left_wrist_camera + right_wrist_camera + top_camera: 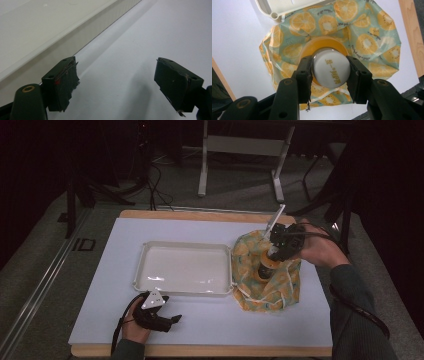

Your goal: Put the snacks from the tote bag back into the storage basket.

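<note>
Nearest the high camera, at about seven o'clock on the white table top (210,320), the left gripper (172,319) rests low in the person's left hand (134,326), its grey three-cornered plate facing up and its tips pointing toward three o'clock. In the left gripper view its two black jaws stand wide apart with only bare white surface between them, and they hold nothing; the wall of the white plastic tray (82,37) runs past the jaw on the left side of that view, close beside it but not touching. The tray (142,265) lies at the centre of the table, rectangular and with rounded corners. Just beside the tray's three o'clock edge sits a crumpled bag (280,287) printed with orange and kiwi slices on a pale blue-green ground, a white cord looping at its near edge. The right gripper (270,255) hovers over the bag, carried by the person's right hand (320,251) coming in from four o'clock. In the right gripper view its jaws are closed against both sides of a bottle's white cap (331,71), which bears printed orange characters; the orange bottle (324,45) under the cap stands in the opening of the fruit-print bag (367,40). A wooden table edge (200,351) shows along the near side, at six o'clock.
</note>
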